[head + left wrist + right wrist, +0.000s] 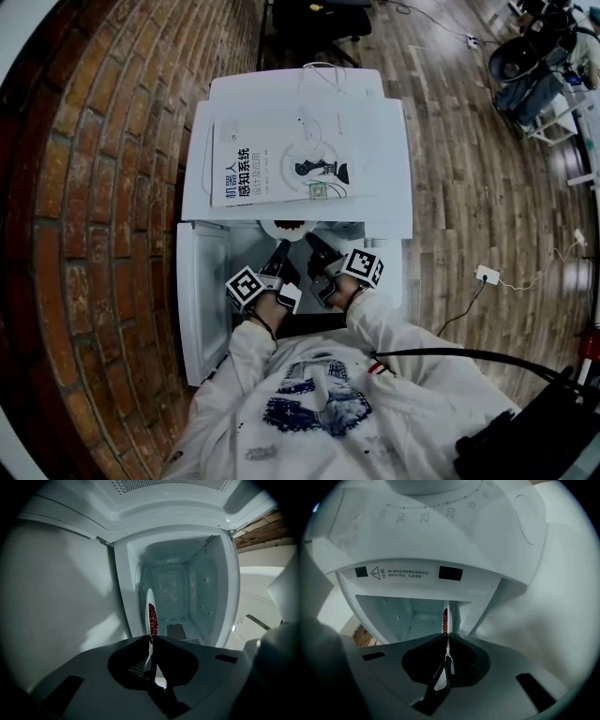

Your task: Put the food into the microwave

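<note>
A white plate [286,228] with dark red food on it sits at the mouth of the open white microwave [384,202]. Both grippers hold its near rim. My left gripper [278,255] is shut on the plate's left side, my right gripper [314,247] shut on its right side. In the left gripper view the plate [151,616] shows edge-on with red food [152,619], reaching into the lit cavity [180,606]. The right gripper view shows the same plate rim [446,634] pinched between the jaws, red food [445,619] beyond, under the microwave's control panel [431,541].
A white book [281,164] lies on top of the microwave. The microwave door [202,300] hangs open to the left, beside the brick wall [103,187]. A wooden floor with a power strip [487,275] and cables lies to the right.
</note>
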A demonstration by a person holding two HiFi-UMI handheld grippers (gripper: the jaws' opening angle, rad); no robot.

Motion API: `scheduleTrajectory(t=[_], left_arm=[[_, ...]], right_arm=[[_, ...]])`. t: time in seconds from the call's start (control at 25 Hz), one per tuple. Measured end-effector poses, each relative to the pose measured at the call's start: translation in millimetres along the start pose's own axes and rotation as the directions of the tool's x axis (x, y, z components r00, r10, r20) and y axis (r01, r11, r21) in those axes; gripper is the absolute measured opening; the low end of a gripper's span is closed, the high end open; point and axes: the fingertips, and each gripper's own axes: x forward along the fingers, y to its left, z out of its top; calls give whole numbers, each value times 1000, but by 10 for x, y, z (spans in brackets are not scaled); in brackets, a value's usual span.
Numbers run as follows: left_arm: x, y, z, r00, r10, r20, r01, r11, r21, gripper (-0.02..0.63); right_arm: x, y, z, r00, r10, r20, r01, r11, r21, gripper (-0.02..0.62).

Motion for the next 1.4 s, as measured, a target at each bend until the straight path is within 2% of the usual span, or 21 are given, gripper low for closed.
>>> scheduleTrajectory(t=[1.4], left_arm=[[239,-2,336,1000,15,-26,-16,1000,-12,32]], right_arm=[[359,31,101,996,4,93,-8,999,46,26]])
